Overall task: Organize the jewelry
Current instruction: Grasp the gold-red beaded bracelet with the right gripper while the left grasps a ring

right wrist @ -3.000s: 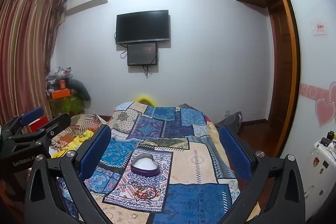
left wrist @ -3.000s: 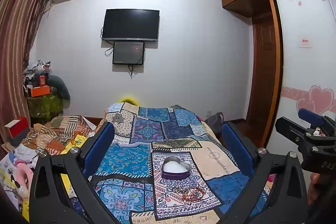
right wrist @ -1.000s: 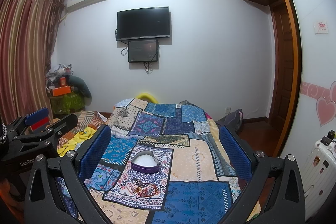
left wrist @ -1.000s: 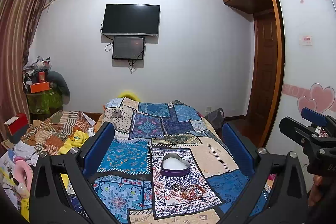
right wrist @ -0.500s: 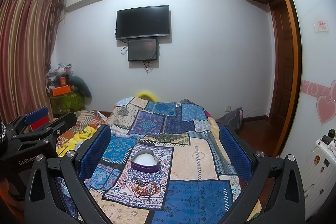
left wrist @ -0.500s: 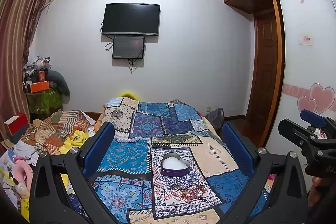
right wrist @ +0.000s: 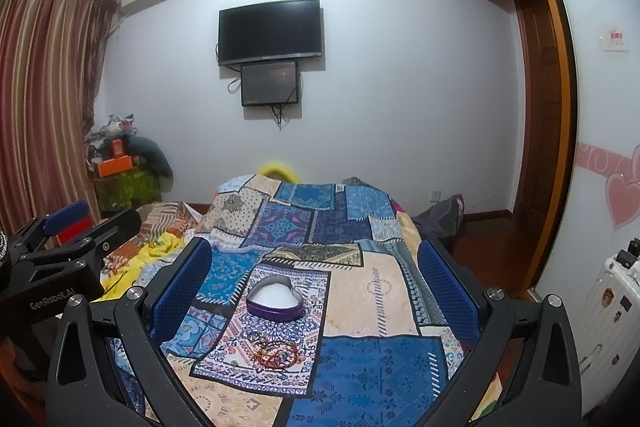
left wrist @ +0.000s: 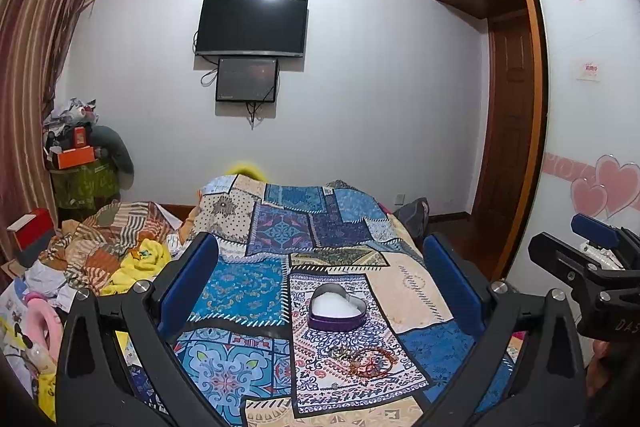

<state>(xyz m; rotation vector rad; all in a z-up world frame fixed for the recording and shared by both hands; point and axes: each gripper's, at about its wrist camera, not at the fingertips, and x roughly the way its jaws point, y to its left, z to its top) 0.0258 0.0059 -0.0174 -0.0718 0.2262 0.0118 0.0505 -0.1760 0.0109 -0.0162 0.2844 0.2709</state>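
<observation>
A purple heart-shaped box with a white lining lies open on the patchwork bedspread; it also shows in the right wrist view. A small heap of red and gold bracelets lies just in front of the box, also seen in the right wrist view. My left gripper is open and empty, held above the bed short of the box. My right gripper is open and empty, likewise above the bed. Each gripper shows at the edge of the other's view.
A pile of striped and yellow clothes lies left of the bedspread. A TV hangs on the far wall. A wooden door and wardrobe stand at right. A white suitcase stands at far right.
Both views have tilted very slightly; the grippers stay open and hover in about the same place. The box and bracelets have not moved.
</observation>
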